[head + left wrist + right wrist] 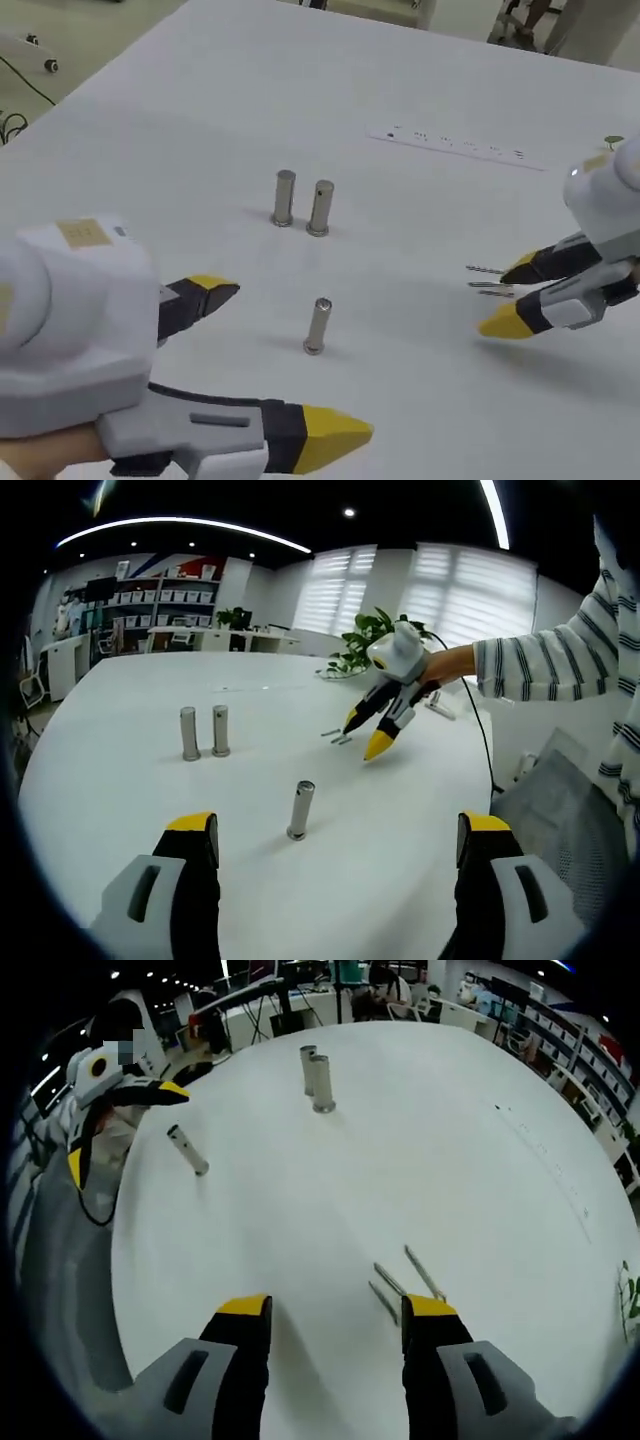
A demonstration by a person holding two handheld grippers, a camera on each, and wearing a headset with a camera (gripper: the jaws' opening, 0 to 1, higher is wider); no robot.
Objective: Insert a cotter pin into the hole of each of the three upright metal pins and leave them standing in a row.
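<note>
Three metal pins stand upright on the white table (200,120): two side by side at the back (284,198) (320,208) and one alone nearer me (318,326). The cotter pins (490,282) lie flat to the right. My right gripper (508,296) is open just over their right ends; in the right gripper view the cotter pins (400,1280) lie by its right jaw, touching nothing. My left gripper (285,365) is open and empty, low at the left; the near pin (299,810) stands ahead between its jaws.
A white power strip (455,146) lies at the back right of the table. The table edge runs along the upper left, with floor and a cable beyond. A striped sleeve (540,660) holds the right gripper (385,715).
</note>
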